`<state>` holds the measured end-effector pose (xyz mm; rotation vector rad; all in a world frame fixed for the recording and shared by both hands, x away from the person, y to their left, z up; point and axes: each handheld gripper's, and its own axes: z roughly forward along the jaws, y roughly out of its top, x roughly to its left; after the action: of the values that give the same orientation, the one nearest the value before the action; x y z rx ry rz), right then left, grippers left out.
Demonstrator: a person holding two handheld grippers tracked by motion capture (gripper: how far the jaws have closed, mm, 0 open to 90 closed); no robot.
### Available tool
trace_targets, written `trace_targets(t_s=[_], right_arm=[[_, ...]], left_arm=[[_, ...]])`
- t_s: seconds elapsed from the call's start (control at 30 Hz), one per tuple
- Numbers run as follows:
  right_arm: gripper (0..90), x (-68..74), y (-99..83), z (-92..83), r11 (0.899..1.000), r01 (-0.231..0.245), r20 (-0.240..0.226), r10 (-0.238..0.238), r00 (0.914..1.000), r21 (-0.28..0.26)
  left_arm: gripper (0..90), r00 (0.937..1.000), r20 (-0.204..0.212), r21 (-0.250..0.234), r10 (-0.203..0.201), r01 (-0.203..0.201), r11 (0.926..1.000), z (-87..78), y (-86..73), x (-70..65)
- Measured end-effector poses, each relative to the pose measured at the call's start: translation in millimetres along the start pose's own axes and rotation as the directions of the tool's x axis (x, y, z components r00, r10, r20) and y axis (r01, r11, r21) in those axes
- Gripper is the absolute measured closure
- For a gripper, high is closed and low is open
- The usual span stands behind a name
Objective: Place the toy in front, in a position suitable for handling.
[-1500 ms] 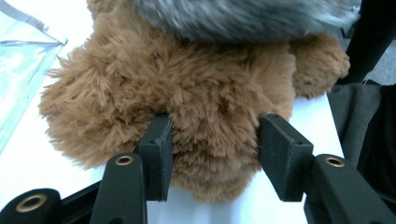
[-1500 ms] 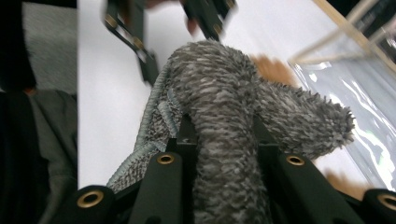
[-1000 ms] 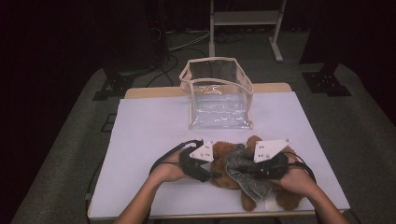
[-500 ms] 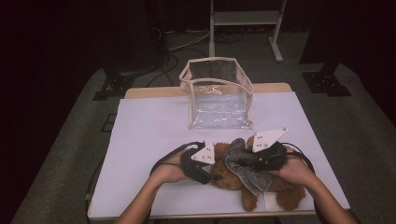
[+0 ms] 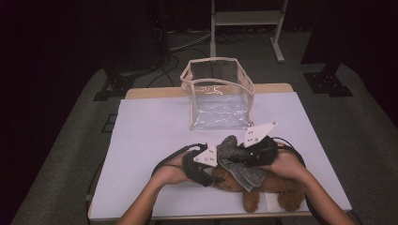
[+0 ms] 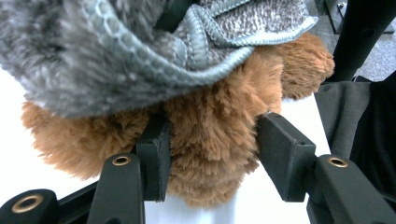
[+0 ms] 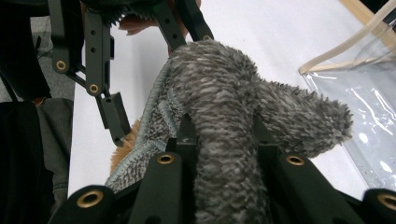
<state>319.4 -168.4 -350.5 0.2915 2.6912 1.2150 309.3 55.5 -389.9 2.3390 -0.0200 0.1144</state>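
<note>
A brown teddy bear (image 5: 277,185) lies on its side near the front edge of the white table (image 5: 155,136). A grey fuzzy cloth (image 5: 234,161) is draped over its upper part. My left gripper (image 5: 215,172) comes in from the left and is shut on a lump of the bear's brown fur (image 6: 215,140), under the grey cloth (image 6: 93,56). My right gripper (image 5: 231,149) is shut on a bunched fold of the grey cloth (image 7: 224,102), which stands up between its jaws. The left gripper (image 7: 112,112) is close by at the upper left of the right gripper view.
A clear plastic bag with a beige rim (image 5: 218,101) stands open at the back middle of the table, and its wall (image 7: 359,116) is near the right gripper. Dark floor, cables and a metal stand's legs (image 5: 279,51) lie beyond the table.
My right gripper has moved a little away from me toward the bag, pulling the grey cloth up off the bear. The left gripper stayed put on the bear.
</note>
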Motion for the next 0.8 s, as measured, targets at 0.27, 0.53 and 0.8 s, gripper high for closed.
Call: trace_targets(t_s=[0.27,0.53,0.8], right_arm=[[71.0,-5.8,-12.6,-16.0,0.999,-0.034,0.007,0.034,0.9994,0.03],[70.9,-11.8,3.5,2.6,1.0,-0.016,-0.012,0.016,0.9998,0.012],[70.9,-18.6,-13.1,-11.3,0.998,-0.064,0.0,0.064,0.998,0.02]], left_arm=[[46.6,1.0,0.005,0.006,0.007,-0.007,1.0,1.7,2.6,-1.8],[45.8,0.9999,0.005,0.012,0.011,-0.011,0.9999,2.4,2.7,-4.0],[45.7,0.9999,0.006,-0.005,0.014,-0.014,0.9999,1.9,1.5,-6.2]])
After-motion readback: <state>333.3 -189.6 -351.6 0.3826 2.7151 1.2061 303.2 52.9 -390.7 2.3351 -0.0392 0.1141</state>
